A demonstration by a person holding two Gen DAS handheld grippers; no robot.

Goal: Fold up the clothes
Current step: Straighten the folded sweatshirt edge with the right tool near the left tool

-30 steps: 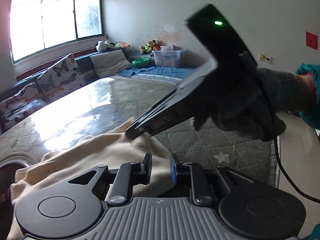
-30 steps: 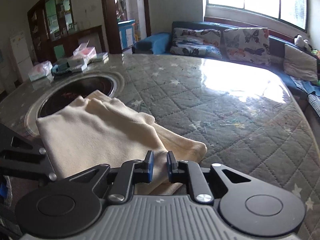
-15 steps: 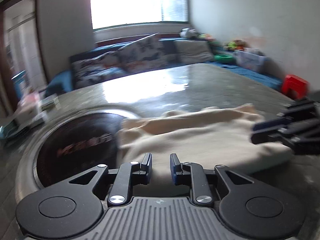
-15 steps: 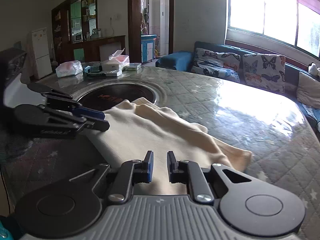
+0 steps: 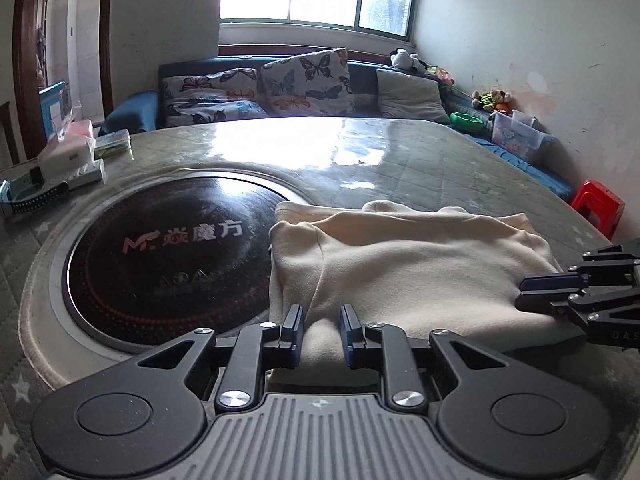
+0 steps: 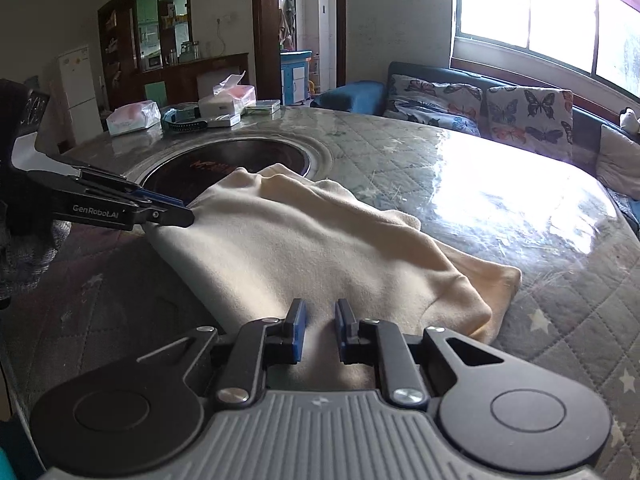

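Left tool (image 5: 320,334), right tool (image 6: 319,330), maybe gripping cream garment (image 5: 404,264)

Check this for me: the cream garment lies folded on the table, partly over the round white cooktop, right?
Not quite. The cooktop is black, not white, as the left wrist view shows. The cream garment does lie folded on the table, partly over it.

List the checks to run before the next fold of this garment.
1. Garment lies on the table: ok.
2. Left gripper at the garment's near edge: ok.
3. Right gripper at the same edge: ok.
4. Each gripper's hold on the cloth: cannot tell.
5. Garment clear of the cooktop: not ok, its far corner overlaps the cooktop.
6. Bare table beyond the garment for the fold: ok.
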